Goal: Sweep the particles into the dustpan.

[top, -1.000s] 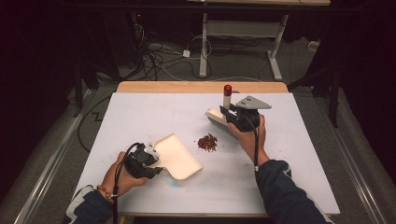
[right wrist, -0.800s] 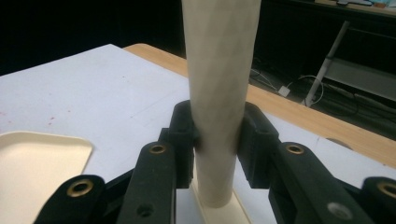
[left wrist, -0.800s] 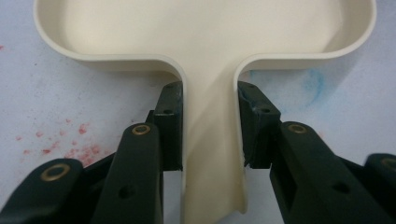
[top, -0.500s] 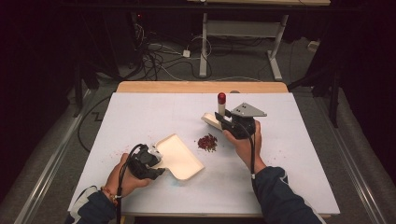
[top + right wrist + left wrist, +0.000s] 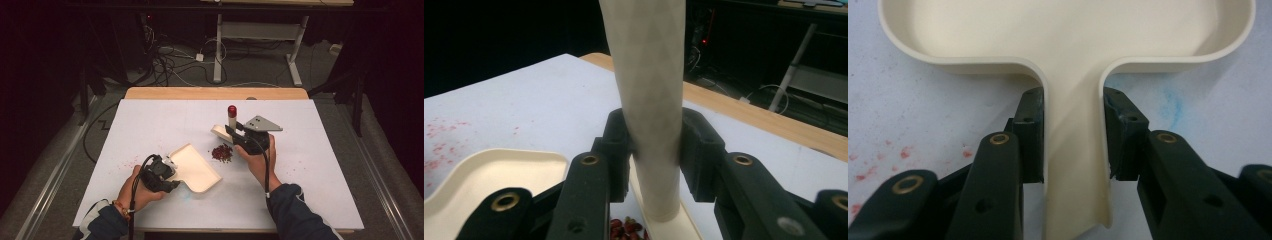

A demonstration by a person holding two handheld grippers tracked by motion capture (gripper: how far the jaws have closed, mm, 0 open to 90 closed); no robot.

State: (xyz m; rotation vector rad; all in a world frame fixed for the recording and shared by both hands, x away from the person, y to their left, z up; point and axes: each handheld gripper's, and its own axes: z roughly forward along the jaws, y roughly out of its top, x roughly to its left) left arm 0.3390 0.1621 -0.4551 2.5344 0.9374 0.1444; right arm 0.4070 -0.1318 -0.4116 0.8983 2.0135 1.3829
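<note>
A cream dustpan (image 5: 196,168) lies flat on the white table, and my left gripper (image 5: 171,171) is shut on its narrow handle (image 5: 1073,150). In the left gripper view the jaws press both sides of that handle and the pan's tray (image 5: 1068,30) spreads out ahead. My right gripper (image 5: 234,132) is shut on the upright cream handle (image 5: 649,75) of a small sweeper with a red cap (image 5: 232,110). Its flat cream base (image 5: 219,132) rests on the table just behind a little pile of dark red bits (image 5: 221,153). The pile lies between the sweeper and the pan's open edge.
Faint red specks (image 5: 131,161) stain the white table cover (image 5: 150,120) left of the pan. A wooden table edge (image 5: 215,93) runs along the back. Beyond it are cables (image 5: 170,60) and a desk frame (image 5: 295,50) on the dark floor.
My right gripper has brought the sweeper leftward and nearer, down behind the red pile. The left gripper and dustpan have shifted slightly to the right.
</note>
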